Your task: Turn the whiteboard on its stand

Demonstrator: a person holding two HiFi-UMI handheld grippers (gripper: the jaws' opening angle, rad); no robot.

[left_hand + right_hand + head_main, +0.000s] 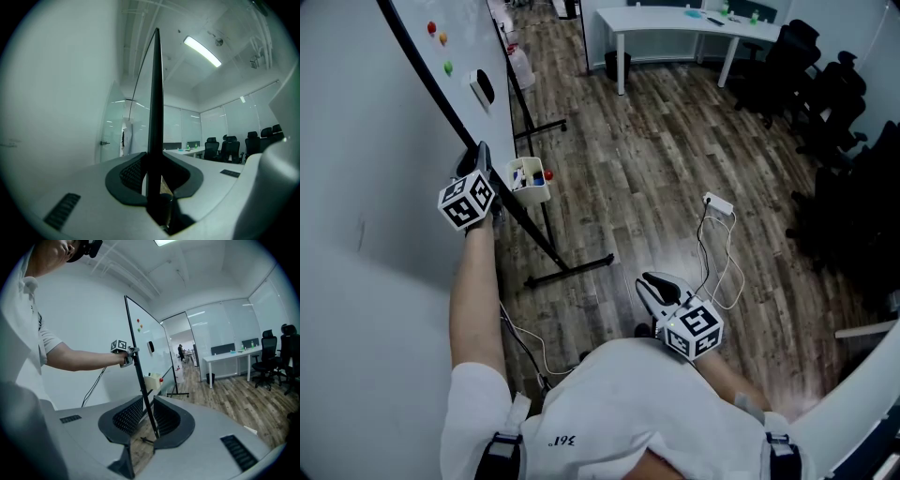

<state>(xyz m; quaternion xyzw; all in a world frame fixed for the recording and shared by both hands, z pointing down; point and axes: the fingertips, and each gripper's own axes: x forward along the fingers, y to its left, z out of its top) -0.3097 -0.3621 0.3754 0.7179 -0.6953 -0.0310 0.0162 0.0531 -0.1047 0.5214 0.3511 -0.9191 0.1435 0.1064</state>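
Head view shows the whiteboard standing at upper left on the wood floor, with its top cut off by the picture's edge. Its dark frame runs down as a slanted line to the left gripper. In the left gripper view that frame is seen edge-on between the jaws, both dark pads pressing against it, so the claw pinches the whiteboard's edge. The board's face is unreadable from there.

Small coloured magnets and a dark eraser sit on the face. Just below the grip hangs a cream tray holding pens and something red, too small to sort out. The stand reaches the floor beside the person's left forearm, which covers part of it. A second foot shows farther back.

The right gripper is held low in front of the person's torso, well apart from the board. The right gripper view shows its claw spread and empty, and the thin pole visible through the gap is the stand far off.

A white power strip with a looping cable lies on the floor. A white desk and black chairs stand beyond, partly cut off.
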